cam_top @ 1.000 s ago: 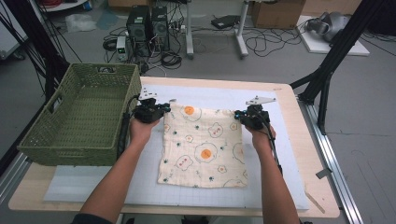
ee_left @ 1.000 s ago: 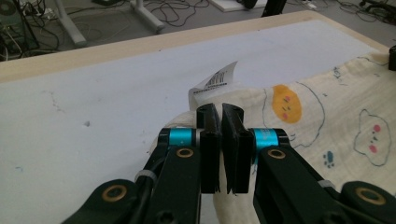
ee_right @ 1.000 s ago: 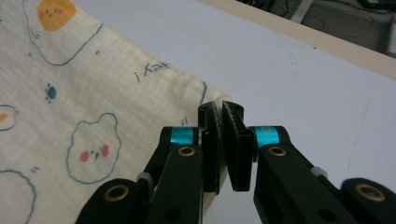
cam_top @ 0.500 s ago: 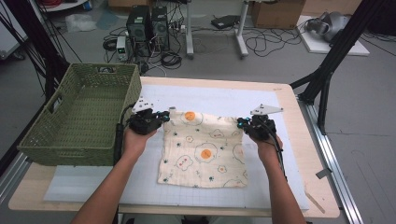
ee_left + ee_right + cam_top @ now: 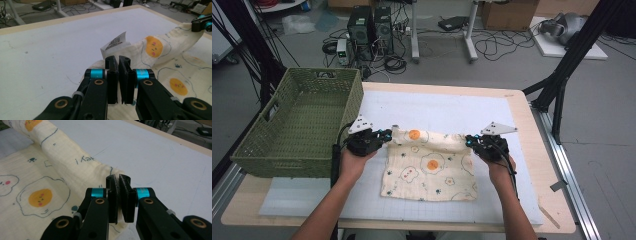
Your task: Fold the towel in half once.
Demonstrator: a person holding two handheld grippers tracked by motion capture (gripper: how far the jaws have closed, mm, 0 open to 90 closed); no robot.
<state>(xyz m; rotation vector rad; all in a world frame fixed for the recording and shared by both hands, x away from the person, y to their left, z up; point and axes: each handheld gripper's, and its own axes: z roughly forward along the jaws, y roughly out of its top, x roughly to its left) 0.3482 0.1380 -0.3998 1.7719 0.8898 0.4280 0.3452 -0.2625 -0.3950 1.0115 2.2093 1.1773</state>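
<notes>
Nearest the person, two bare forearms come in over the front edge of the pale wooden tabletop [image 5: 532,107], which carries a white gridded mat [image 5: 437,107]. On that mat, at the middle of the tabletop, lies the cream cotton cloth printed with fried eggs [image 5: 432,167]; its near half rests flat, and its far edge is lifted and bunched into a soft fold between the two hands.

The left tongs [image 5: 388,134] are closed on the far left corner of the cloth. In the left gripper view [image 5: 119,65], the black jaws stand pressed together with fabric pinched between them, and a white label with a barcode [image 5: 116,43] sticks up from the cloth just beyond the jaw tips. The right tongs [image 5: 468,139] are likewise clamped on the far right corner. In the right gripper view [image 5: 118,182], the jaws meet on a gathered ridge of cloth that runs away toward the other hand. Each gripper carries a grey three-cornered plate on top.

To the left of the cloth, an olive-green woven plastic basket [image 5: 272,145] with cut-out handles stands on the tabletop's left side, just beside the left hand.

Farther off, on the grey floor beyond the tabletop, sit black computer towers [image 5: 371,22], tangled cables and cardboard boxes.
</notes>
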